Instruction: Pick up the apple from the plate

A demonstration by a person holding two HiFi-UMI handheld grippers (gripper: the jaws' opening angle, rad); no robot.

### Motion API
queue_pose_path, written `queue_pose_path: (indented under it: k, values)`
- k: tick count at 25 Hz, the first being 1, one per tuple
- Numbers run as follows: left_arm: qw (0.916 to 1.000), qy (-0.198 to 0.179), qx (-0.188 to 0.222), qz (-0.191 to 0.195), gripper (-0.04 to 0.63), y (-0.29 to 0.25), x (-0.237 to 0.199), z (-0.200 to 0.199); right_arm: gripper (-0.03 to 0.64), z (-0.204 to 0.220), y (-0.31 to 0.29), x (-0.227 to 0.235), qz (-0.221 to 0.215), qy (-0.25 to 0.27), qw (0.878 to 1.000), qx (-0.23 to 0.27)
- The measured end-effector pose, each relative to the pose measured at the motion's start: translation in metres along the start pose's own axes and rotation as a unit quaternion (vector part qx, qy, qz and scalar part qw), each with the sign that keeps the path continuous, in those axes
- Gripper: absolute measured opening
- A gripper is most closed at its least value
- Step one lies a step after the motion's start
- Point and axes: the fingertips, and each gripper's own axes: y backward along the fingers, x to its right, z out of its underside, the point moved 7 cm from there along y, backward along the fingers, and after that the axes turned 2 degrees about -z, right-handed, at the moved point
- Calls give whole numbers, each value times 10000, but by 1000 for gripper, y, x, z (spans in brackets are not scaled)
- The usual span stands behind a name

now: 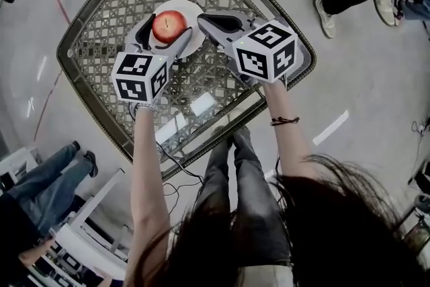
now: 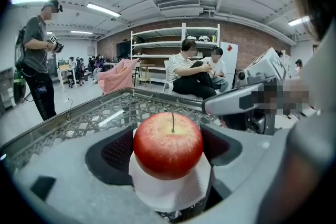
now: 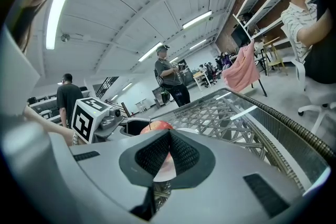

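Note:
A red apple (image 1: pixel 169 23) sits on a small white plate (image 1: pixel 192 10) near the far side of a lattice table with a glass top (image 1: pixel 114 17). My left gripper (image 1: pixel 168 27) has one jaw on each side of the apple. In the left gripper view the apple (image 2: pixel 168 145) fills the gap between the dark pads (image 2: pixel 111 153), with no space showing, and rests on the plate (image 2: pixel 169 192). My right gripper (image 1: pixel 203 20) is shut and empty, just right of the plate. In the right gripper view its pads (image 3: pixel 181 155) hide most of the apple (image 3: pixel 156 125).
The table rim (image 1: pixel 67 50) runs round the lattice. A seated person's shoes (image 1: pixel 327 17) lie at the far right and a white chair (image 1: pixel 91 212) at the near left. Seated people (image 2: pixel 193 75) and a standing person (image 2: pixel 37 63) are beyond the table.

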Motion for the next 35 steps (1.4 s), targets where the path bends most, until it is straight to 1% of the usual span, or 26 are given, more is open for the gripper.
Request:
queue_pose_path:
  k: [6, 12, 15, 20, 24, 29, 35]
  values:
    - [9996, 231, 135, -49, 396, 14, 4, -9, 9, -9, 9, -6, 100, -69, 9999, 112]
    - [9986, 488, 206, -78, 396, 34, 12, -18, 9, -24, 18, -16, 73, -101, 9999, 94]
    - [9975, 634, 304, -98, 397, 44, 15, -22, 9, -33, 23, -23, 79, -80, 9999, 130]
    - [9974, 649, 284, -108, 396, 66, 15, -34, 9, -46, 26, -45, -32, -52, 9999, 120]
    - [9957, 810, 440, -117, 396, 82, 22, -46, 9, -57, 31, -59, -36, 11, 9999, 109]
    - [9928, 1064, 543, -101, 396, 98, 28, -50, 9, -66, 33, -72, -36, 65, 9999, 104]
    - [9917, 1139, 575, -165, 397, 116, 33, -53, 9, -69, 42, -84, -14, 20, 9999, 141]
